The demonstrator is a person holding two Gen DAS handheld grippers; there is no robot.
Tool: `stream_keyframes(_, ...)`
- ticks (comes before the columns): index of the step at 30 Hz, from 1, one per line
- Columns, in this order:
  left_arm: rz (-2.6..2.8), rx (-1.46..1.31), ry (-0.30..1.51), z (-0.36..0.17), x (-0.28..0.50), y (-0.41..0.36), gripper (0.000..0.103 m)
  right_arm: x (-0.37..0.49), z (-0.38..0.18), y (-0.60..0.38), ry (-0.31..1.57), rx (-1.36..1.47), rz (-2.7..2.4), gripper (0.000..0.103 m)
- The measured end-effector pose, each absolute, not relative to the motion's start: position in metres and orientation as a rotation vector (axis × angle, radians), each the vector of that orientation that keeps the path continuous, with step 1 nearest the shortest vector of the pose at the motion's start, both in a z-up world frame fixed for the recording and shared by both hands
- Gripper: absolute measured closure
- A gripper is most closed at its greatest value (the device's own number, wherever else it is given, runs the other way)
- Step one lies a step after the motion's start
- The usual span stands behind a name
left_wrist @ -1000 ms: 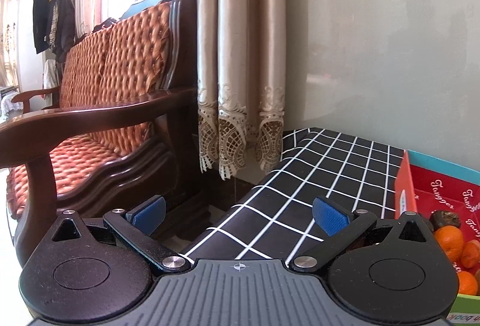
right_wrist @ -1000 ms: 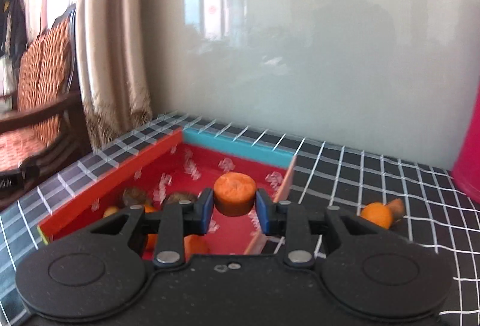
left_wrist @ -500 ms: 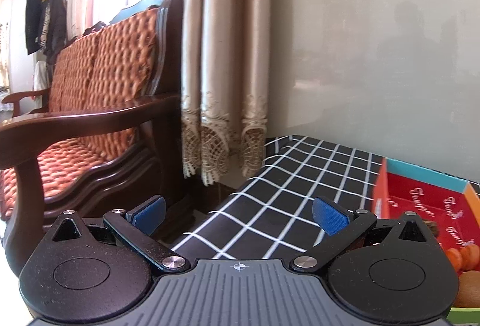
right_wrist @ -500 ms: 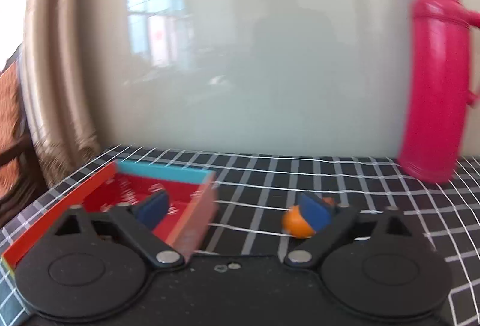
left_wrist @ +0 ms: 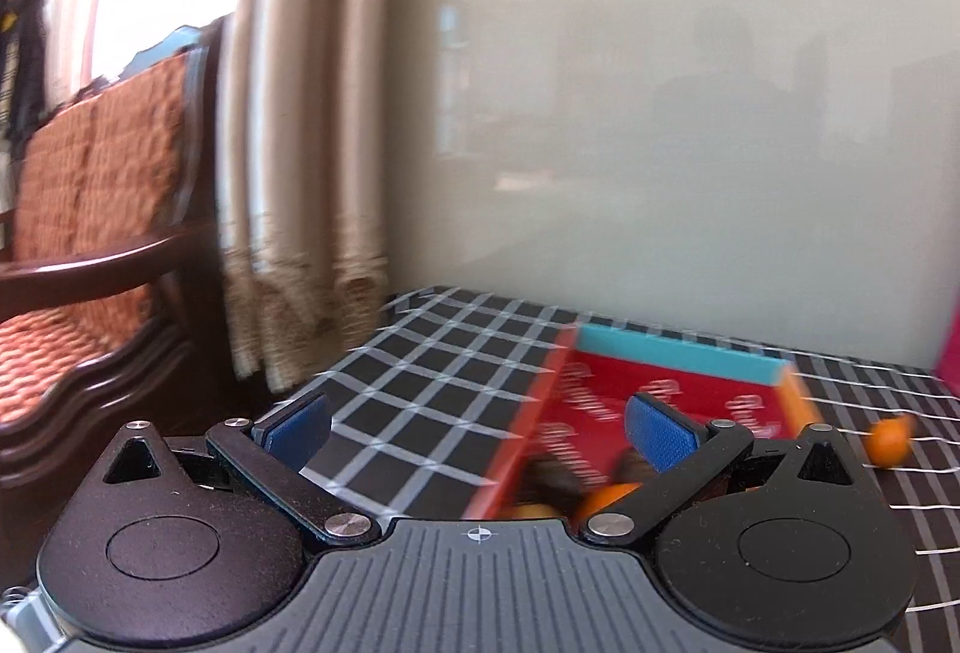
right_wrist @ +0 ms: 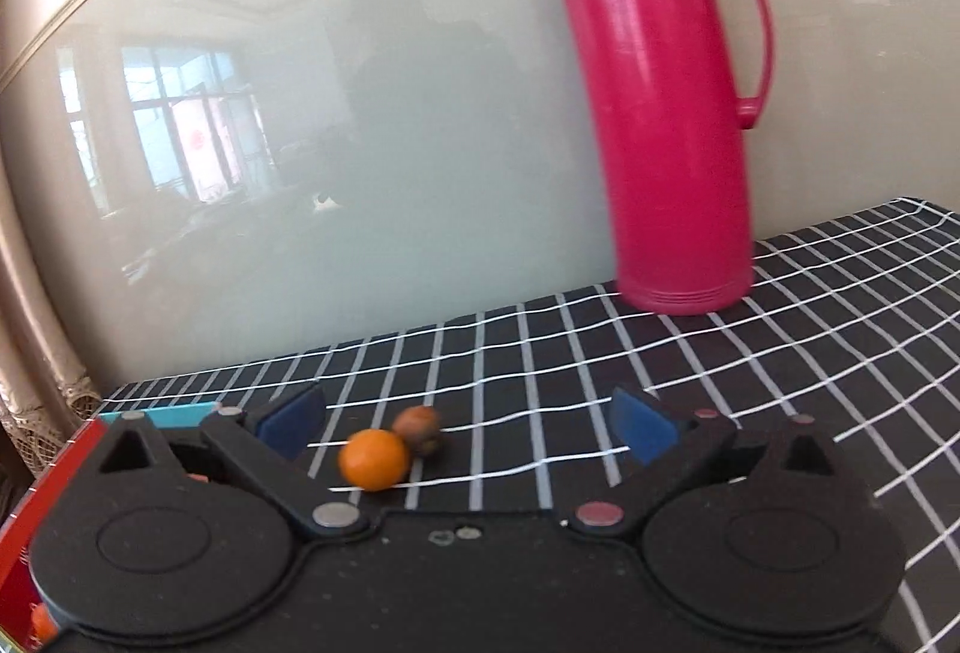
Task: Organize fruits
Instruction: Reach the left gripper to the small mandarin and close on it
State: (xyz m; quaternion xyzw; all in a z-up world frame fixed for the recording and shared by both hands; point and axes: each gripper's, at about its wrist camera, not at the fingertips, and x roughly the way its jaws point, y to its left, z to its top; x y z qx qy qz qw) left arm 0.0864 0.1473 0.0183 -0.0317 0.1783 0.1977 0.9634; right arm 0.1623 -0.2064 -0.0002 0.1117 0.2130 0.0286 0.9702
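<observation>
A red box (left_wrist: 672, 401) with a teal far wall sits on the black checked tablecloth and holds orange and brown fruits (left_wrist: 606, 494) at its near end. My left gripper (left_wrist: 480, 428) is open and empty, over the box's left wall. An orange fruit (right_wrist: 373, 459) and a brown fruit (right_wrist: 420, 429) lie side by side on the cloth, right of the box corner (right_wrist: 156, 416). My right gripper (right_wrist: 468, 428) is open and empty, with both fruits just ahead between its fingers, nearer the left one. The orange fruit also shows in the left wrist view (left_wrist: 891, 437).
A tall pink thermos jug (right_wrist: 666, 113) stands at the back right against the glossy wall. A wooden armchair (left_wrist: 90, 245) with orange cushions and a curtain (left_wrist: 300, 143) are left of the table. The table's left edge (left_wrist: 336, 371) drops off beside the box.
My right gripper opened, let go of the orange fruit over the box, and swung right toward the two loose fruits. My left gripper swung right toward the box.
</observation>
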Motion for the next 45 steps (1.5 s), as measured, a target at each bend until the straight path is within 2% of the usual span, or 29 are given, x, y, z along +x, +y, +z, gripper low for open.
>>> stream_keyframes(7, 0.285, -0.003, 0.37, 0.015, 0.103, 0.087, 0.0, 0.154, 0.001, -0.246, 0.425, 0.198, -0.012, 0.001)
stream_keyframes(21, 0.156, 0.002, 0.369, 0.013, 0.123, 0.016, 0.0, 0.136, -0.005, -0.323, 0.42, 0.192, -0.145, 0.001)
stream_keyframes(35, 0.032, 0.077, 0.392, 0.005, 0.154, -0.049, 0.0, 0.127, -0.016, -0.376, 0.429, 0.166, -0.255, 0.001)
stream_keyframes(45, 0.004, 0.091, 0.48, -0.018, 0.197, -0.074, 0.0, 0.136, -0.03, -0.407, 0.449, 0.15, -0.344, 0.002)
